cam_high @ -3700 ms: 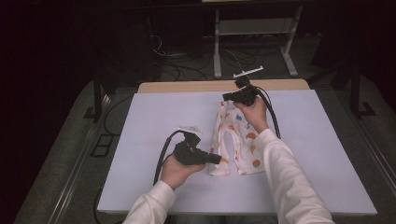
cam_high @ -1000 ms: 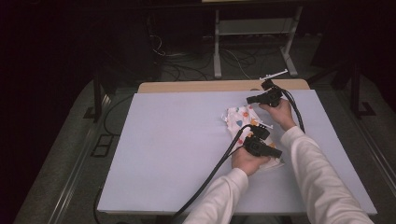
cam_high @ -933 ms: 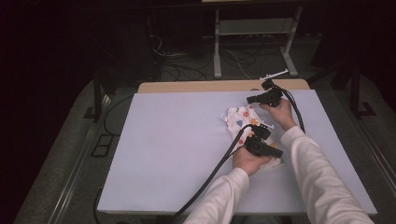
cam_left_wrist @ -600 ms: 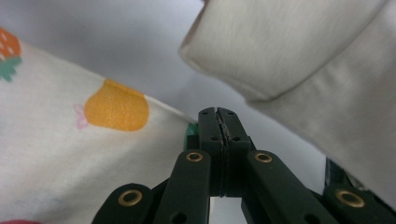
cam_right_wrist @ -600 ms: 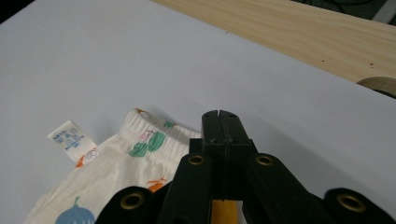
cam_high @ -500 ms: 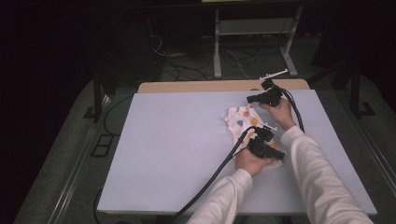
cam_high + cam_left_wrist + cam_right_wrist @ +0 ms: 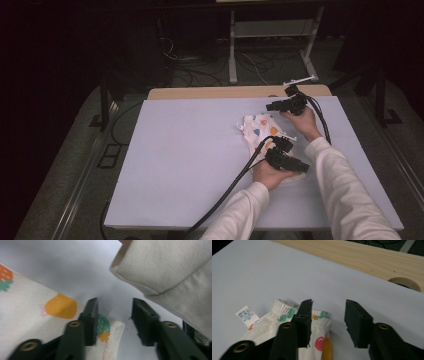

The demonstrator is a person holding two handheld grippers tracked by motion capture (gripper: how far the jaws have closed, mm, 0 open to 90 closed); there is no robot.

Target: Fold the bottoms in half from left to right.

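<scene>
The worktop point(image 7: 175, 165) carries a printed garment point(image 7: 257, 131), folded small, at its right side between the hands. Folding looks nearly done. Both claws have just been opening: the left claw point(image 7: 113, 322) and right claw point(image 7: 328, 320) stand half-wide, gripping nothing, each over an end; perhaps smoothing remains.

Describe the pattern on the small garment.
White garment with colourful fruit prints, orange, green, red; clearest in the left gripper view.
</scene>
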